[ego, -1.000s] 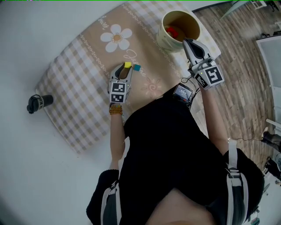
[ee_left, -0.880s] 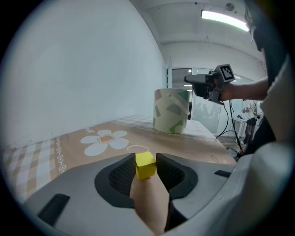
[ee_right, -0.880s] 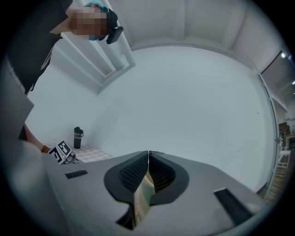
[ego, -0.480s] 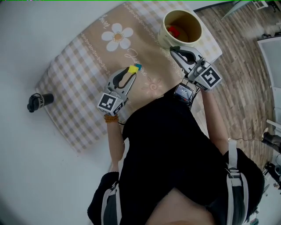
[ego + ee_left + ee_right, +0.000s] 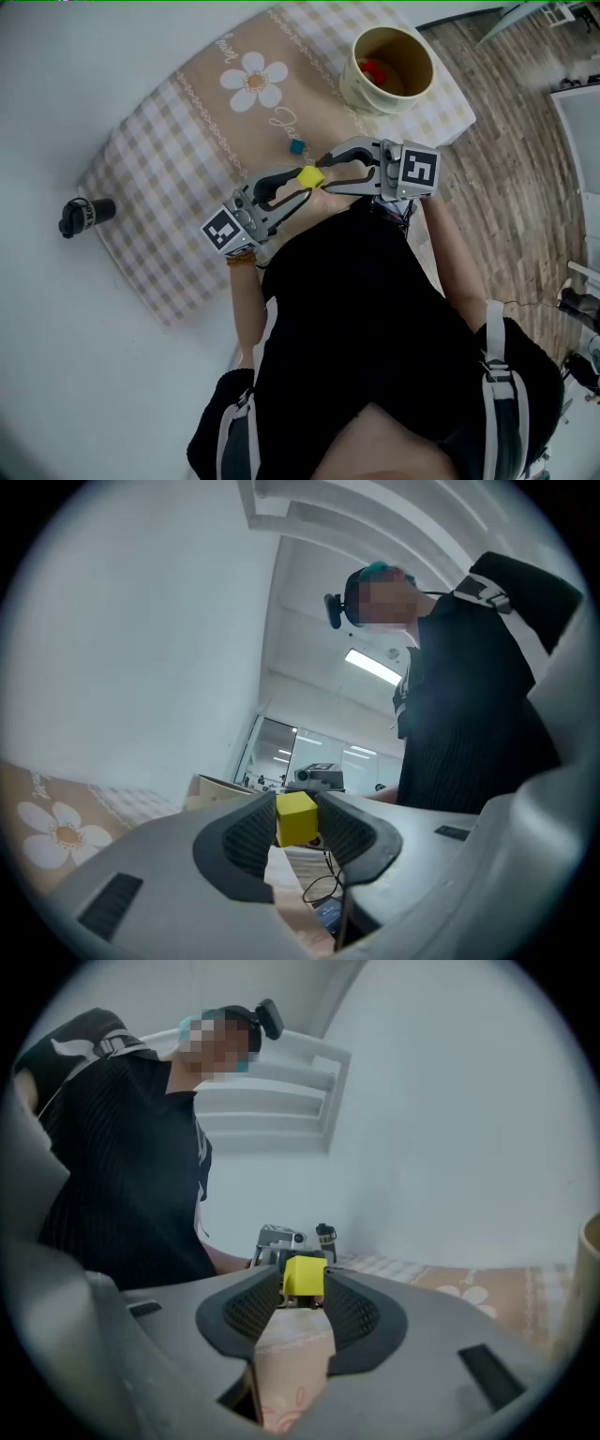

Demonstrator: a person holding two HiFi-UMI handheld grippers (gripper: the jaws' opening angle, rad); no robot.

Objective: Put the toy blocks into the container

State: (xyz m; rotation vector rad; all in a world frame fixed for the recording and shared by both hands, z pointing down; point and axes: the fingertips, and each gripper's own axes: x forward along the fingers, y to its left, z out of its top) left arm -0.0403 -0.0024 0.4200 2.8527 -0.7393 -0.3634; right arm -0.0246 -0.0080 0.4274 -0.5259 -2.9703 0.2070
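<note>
Overhead alone, blue block [image 5: 296, 146] on cloth [image 5: 178, 141]

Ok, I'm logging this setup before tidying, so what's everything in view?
table: one, white, under everything
mat: one, beige checked, on the table
container: one, cream, on the mat's far right corner
red block: one, red, inside the container
teal block: one, teal, loose on the mat
yellow block: one, yellow, between both tongs
bottle: one, black, on the table left of the mat
left tongs: one, grey, shut on the yellow block
right tongs: one, grey, jaws just opening, yellow block between their tips
</note>
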